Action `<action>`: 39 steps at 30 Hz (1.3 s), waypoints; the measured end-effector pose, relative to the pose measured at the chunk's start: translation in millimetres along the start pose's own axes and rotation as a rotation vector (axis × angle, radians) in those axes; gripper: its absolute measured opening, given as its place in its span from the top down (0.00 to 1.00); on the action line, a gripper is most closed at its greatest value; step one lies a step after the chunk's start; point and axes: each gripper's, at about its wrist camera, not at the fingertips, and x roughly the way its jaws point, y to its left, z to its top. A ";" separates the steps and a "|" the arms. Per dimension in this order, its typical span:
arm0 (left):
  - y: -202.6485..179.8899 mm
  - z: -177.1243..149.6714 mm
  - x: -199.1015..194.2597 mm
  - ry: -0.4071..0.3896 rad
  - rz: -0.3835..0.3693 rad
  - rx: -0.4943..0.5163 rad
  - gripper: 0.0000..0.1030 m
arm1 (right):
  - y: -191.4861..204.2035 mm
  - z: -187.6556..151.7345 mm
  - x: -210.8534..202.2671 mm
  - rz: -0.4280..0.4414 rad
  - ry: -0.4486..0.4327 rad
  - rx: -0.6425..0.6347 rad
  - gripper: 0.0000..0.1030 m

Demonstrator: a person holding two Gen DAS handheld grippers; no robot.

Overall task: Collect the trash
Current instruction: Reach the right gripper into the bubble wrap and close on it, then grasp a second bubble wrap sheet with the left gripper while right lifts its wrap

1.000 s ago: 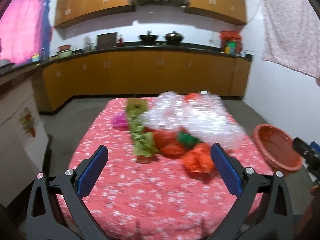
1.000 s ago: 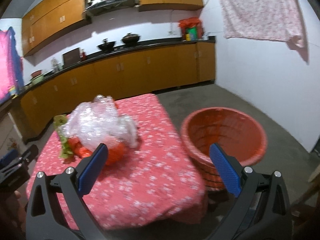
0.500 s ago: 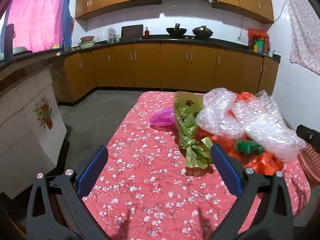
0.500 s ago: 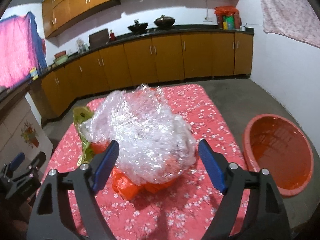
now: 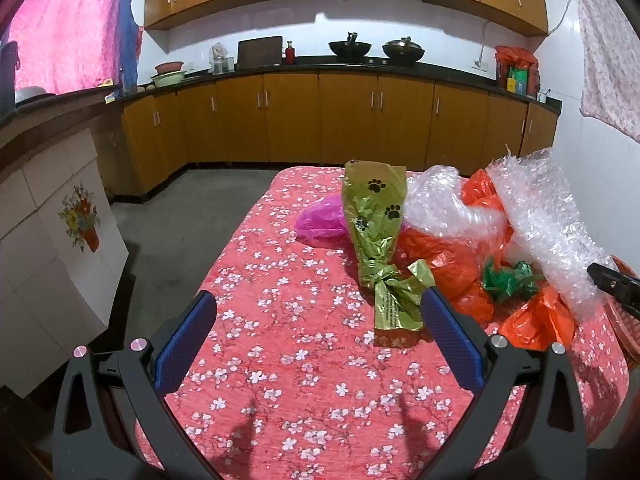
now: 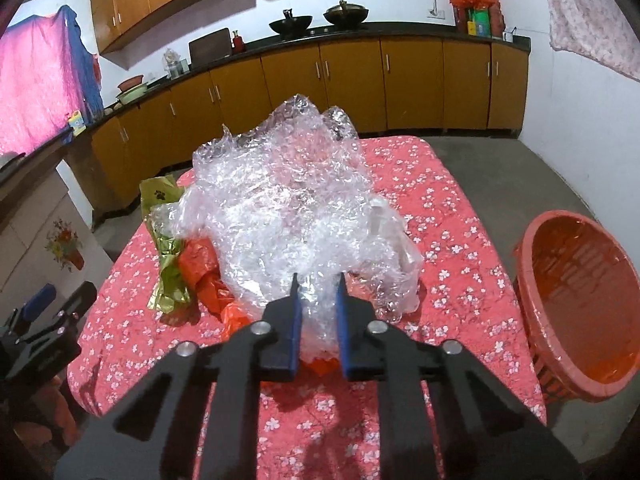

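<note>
A heap of trash lies on the red flowered table [image 5: 304, 344]: clear bubble wrap [image 6: 292, 208] on top, orange plastic bags [image 5: 448, 264], a green paw-print wrapper [image 5: 376, 232], a pink bag [image 5: 322, 220] and a green scrap [image 5: 508, 280]. My right gripper [image 6: 317, 284] is shut on the near edge of the bubble wrap. My left gripper [image 5: 318, 312] is open and empty, above the table near the wrapper's tied end. The bubble wrap also shows in the left wrist view [image 5: 548, 224].
An orange basket [image 6: 576, 304] stands on the floor right of the table. Kitchen cabinets [image 5: 320, 120] line the back wall. A tiled counter [image 5: 52, 232] stands at the left. A cloth [image 6: 592, 12] hangs at the upper right.
My right gripper has moved in over the table and closed on the bubble wrap. My left gripper has swung left and closer to the green wrapper, still open.
</note>
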 end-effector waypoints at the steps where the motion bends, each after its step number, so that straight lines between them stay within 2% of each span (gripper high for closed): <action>1: -1.4 1.1 -0.4 -0.002 -0.003 0.002 0.02 | -0.6 0.8 -3.3 0.000 -0.012 0.002 0.88; 8: -15.5 9.4 -2.8 -0.023 -0.040 0.007 0.02 | -14.3 5.1 -25.2 -0.008 -0.075 0.022 0.90; 14: -35.6 23.8 -0.4 -0.047 -0.099 -0.002 0.03 | -40.5 9.0 -41.5 -0.054 -0.116 0.078 0.90; 19: -64.2 42.8 14.6 -0.047 -0.128 0.028 0.14 | -61.5 9.8 -48.7 -0.101 -0.131 0.111 0.90; 25: -89.1 61.8 45.7 0.007 -0.155 0.011 0.25 | -91.0 4.7 -53.0 -0.156 -0.128 0.157 0.90; 29: -101.4 65.6 69.4 0.080 -0.145 0.035 0.42 | -103.3 -1.0 -51.5 -0.170 -0.119 0.175 0.90; 32: -103.5 66.3 84.5 0.133 -0.133 0.029 0.48 | -107.3 -4.5 -50.3 -0.176 -0.113 0.183 0.90; 34: -102.5 66.2 89.4 0.147 -0.125 0.026 0.63 | -110.6 -6.1 -50.1 -0.178 -0.113 0.189 0.90; 35: -101.8 65.9 91.8 0.161 -0.133 0.024 0.77 | -112.4 -6.8 -50.5 -0.178 -0.114 0.192 0.90; 36: -100.6 66.5 93.0 0.168 -0.144 0.019 0.87 | -113.8 -7.8 -51.0 -0.178 -0.114 0.195 0.90; 39: -98.0 67.7 87.2 0.157 -0.164 0.015 0.92 | -116.2 -8.3 -52.4 -0.174 -0.118 0.199 0.90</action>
